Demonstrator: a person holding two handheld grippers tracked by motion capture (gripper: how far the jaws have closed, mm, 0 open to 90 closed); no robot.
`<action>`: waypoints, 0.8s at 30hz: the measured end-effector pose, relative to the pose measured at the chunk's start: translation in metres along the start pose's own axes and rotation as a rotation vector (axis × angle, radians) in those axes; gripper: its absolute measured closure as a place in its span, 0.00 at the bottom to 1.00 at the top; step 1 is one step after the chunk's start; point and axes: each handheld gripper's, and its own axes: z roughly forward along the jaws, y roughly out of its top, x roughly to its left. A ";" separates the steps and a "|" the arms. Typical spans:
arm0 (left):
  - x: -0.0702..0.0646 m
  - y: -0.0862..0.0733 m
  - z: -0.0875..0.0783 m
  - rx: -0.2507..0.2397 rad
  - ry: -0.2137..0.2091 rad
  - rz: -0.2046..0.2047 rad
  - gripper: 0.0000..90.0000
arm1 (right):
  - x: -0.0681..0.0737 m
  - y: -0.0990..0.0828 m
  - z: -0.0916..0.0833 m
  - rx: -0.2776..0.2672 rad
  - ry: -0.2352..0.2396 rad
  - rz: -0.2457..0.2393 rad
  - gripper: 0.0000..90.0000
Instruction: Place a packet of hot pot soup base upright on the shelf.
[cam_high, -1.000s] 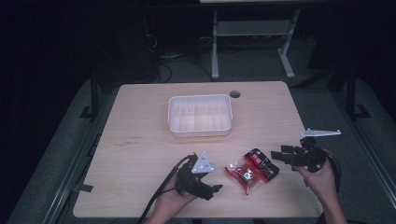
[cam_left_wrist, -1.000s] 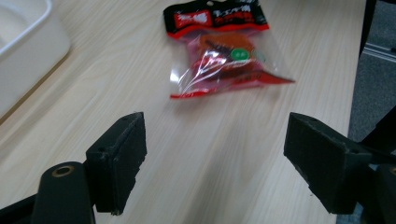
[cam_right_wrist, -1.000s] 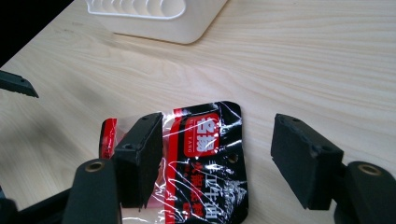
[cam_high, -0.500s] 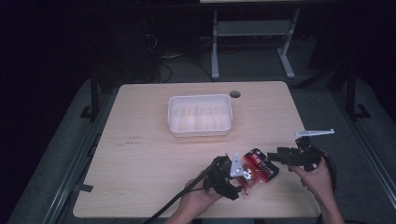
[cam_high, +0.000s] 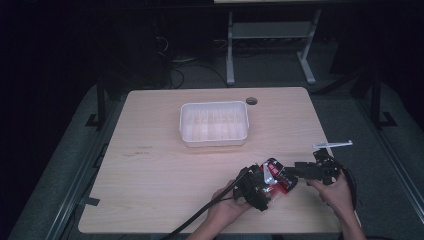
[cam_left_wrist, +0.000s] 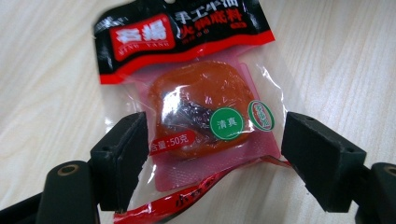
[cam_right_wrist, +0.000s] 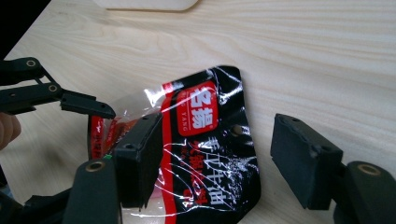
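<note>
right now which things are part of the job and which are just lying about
In the job:
- snack packet, flat on the table, between both pairs of open jaws
- left gripper
- right gripper

Maybe next, maybe idle:
- white bin, apart from the packet, looks empty

Lying about:
- table
- metal frame on the floor behind

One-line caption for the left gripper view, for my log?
Open left gripper straddling a clear red-and-black plastic snack packet lying on the pale wooden table.
</note>
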 end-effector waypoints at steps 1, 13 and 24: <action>0.001 0.000 0.000 0.000 -0.004 -0.005 0.24 | 0.000 -0.001 0.000 0.003 -0.002 -0.001 0.38; 0.009 -0.002 0.002 0.034 -0.073 -0.019 0.20 | -0.006 -0.003 0.008 0.051 -0.001 0.015 0.44; 0.011 -0.003 0.004 0.068 -0.088 0.001 0.21 | -0.007 -0.005 0.015 0.090 0.039 0.043 0.50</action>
